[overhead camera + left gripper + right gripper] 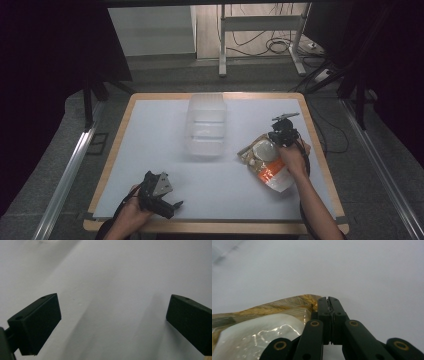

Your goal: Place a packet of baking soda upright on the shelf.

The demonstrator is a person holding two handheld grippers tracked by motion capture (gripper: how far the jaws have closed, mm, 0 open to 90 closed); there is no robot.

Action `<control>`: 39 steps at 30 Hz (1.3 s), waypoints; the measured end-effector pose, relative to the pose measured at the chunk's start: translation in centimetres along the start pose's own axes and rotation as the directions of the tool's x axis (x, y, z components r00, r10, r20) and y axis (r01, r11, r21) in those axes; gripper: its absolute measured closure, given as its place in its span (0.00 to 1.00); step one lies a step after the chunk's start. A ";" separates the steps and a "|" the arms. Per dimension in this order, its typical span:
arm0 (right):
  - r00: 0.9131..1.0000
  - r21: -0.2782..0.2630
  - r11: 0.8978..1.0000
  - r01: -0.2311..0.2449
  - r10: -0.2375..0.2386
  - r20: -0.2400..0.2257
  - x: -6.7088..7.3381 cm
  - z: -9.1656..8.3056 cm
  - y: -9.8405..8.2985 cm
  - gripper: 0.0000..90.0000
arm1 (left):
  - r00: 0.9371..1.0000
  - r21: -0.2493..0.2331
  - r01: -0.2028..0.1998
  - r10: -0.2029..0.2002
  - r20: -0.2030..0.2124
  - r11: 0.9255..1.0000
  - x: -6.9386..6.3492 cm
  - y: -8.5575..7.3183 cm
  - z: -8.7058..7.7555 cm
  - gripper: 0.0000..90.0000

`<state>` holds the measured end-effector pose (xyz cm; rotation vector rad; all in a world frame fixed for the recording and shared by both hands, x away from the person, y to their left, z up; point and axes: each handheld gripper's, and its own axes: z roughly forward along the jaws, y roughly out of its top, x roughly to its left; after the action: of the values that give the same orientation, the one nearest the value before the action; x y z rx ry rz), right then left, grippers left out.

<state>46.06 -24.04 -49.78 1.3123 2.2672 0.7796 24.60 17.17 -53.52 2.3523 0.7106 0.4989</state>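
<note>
My right gripper (pixel 329 301) is clamped tight on the top edge of the snack bag (pixel 266 162), which lies at the right side of the table (pixel 150 125) just beside the clear plastic tub (pixel 206 125). My left gripper (pixel 112 315) sits near the front edge, jaws wide apart with nothing in them.

A clear snack bag (pixel 266 162) with orange print and pale contents lies flat at the bench's (pixel 210 195) right side.

The snack bag (pixel 266 162) is glossy, crinkled plastic film. The container (pixel 206 125) is frosted translucent plastic. The desk (pixel 150 145) has a matt, smooth pale top with a wooden edge. The right gripper (pixel 329 300) has matt black plastic jaws.
</note>
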 end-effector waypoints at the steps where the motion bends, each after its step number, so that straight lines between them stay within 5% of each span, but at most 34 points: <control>1: 1.000 0.007 1.000 -0.002 0.002 0.007 -0.1 0.2 0.0 0.97 | 1.000 0.001 0.000 0.000 0.000 1.000 0.0 0.0 0.0 0.00; 19: 0.998 0.034 0.999 -0.022 0.024 -0.058 1.6 1.2 0.6 0.99 | 1.000 0.016 -0.012 0.012 -0.001 1.000 -0.2 0.0 0.2 0.00; 39: 0.983 0.081 0.986 0.143 -0.132 -0.131 7.0 1.2 1.4 0.99 | 1.000 0.019 -0.012 0.012 0.000 1.000 -0.2 0.0 0.2 0.00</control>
<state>44.33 -16.98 -50.30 1.1591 2.4891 0.7375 24.56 16.97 -53.66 2.3750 0.7051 0.4996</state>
